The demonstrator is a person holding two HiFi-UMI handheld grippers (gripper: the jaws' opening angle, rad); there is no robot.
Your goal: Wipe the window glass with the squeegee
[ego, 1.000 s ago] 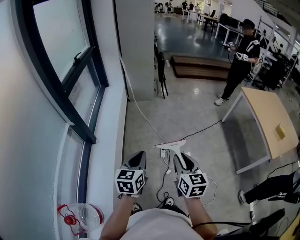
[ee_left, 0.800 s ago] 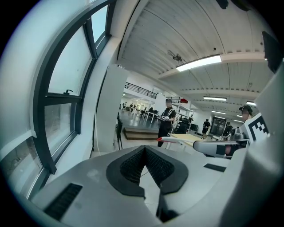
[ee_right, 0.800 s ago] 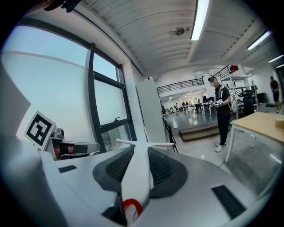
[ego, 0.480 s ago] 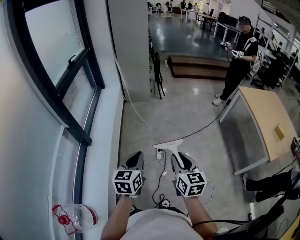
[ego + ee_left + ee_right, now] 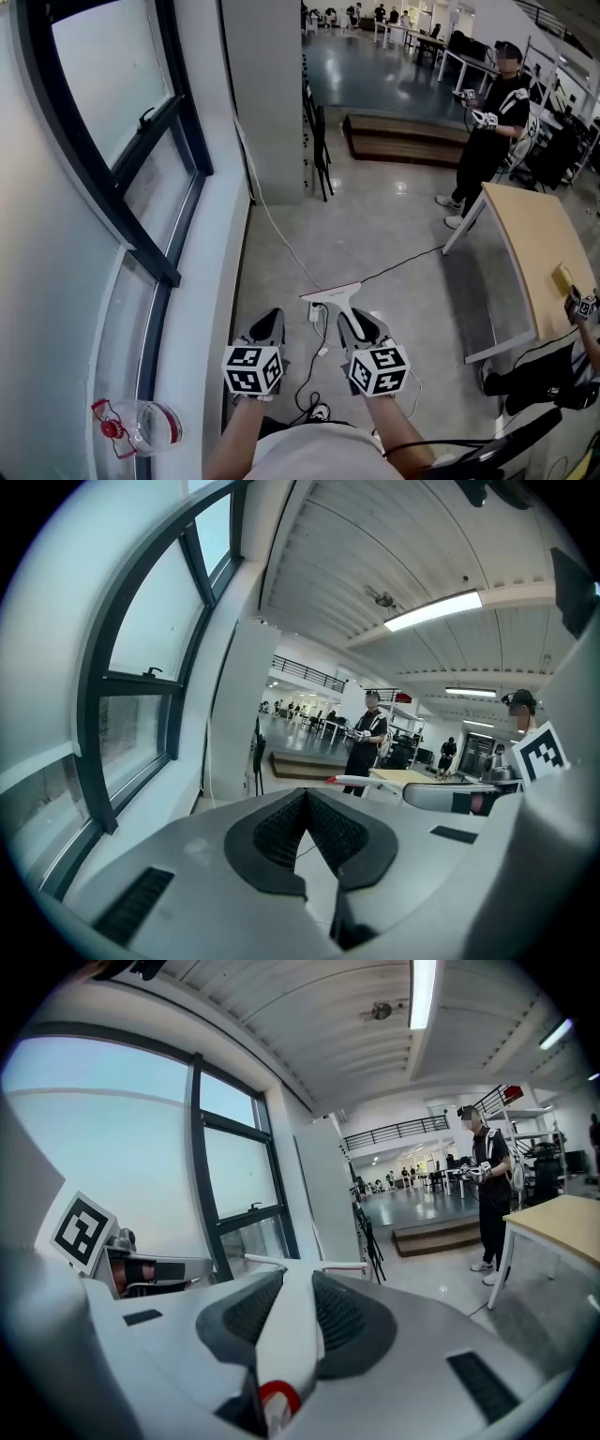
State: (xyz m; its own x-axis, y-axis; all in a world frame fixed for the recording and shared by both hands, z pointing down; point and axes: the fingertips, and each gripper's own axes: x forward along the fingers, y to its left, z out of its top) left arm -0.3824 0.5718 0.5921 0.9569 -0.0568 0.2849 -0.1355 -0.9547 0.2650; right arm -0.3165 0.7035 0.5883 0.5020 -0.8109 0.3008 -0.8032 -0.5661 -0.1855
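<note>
The window glass with dark frames fills the left wall, and also shows as window glass and window glass in the two gripper views. My right gripper is shut on the handle of a white squeegee, whose blade lies crosswise just past the jaws. In the right gripper view the squeegee handle runs between the pads. My left gripper hangs beside it, shut with nothing between its jaws. Both grippers are held low over the floor, apart from the glass.
A clear spray bottle with a red trigger stands on the sill at lower left. A white pillar and a black chair are ahead. Cables cross the floor. A wooden table and a standing person are at right.
The view has drifted a little, so the spray bottle sits lower and further left. Both grippers keep the same pose, the squeegee still in the right one.
</note>
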